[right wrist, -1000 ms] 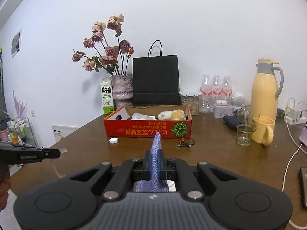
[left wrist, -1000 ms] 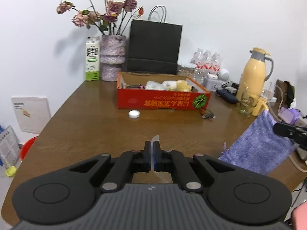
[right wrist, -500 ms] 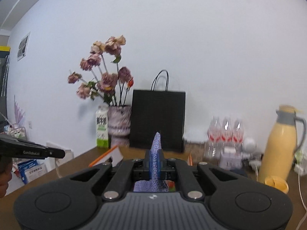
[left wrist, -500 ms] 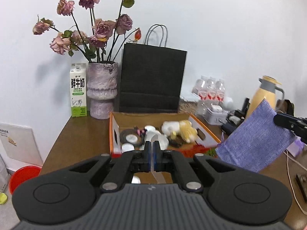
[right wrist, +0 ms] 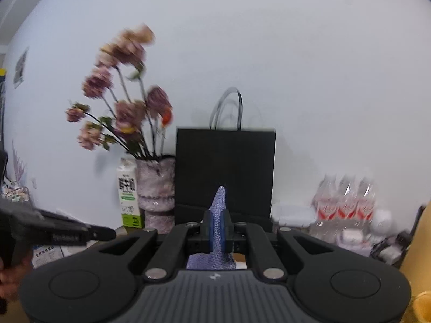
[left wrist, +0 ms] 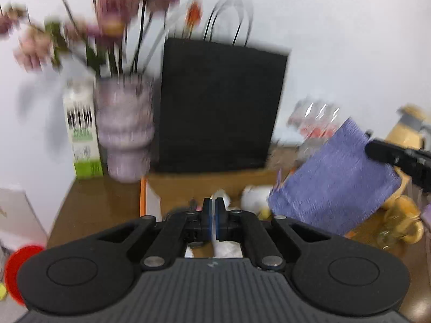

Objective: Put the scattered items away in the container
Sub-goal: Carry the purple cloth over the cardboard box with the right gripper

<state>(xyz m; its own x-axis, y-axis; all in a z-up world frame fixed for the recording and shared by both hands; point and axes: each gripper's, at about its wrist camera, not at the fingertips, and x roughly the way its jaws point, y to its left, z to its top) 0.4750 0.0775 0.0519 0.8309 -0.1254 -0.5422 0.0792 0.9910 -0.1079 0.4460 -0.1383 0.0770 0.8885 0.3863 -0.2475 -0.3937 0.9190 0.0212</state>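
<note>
The cardboard box (left wrist: 204, 185) holds blurred white items; right claw (right wrist: 217, 228) clamps the purple cloth (left wrist: 334, 177); left claw (left wrist: 214, 216) pinches a clear sheet (left wrist: 214, 226).

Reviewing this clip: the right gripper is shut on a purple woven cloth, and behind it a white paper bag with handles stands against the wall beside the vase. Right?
Nearly. The paper bag is black, not white, as the right wrist view shows. The right gripper is indeed shut on the purple woven cloth, and the bag stands against the wall beside the vase.

Purple woven cloth (left wrist: 334, 177) hangs (tilted) above the orange box (left wrist: 143, 196).
</note>
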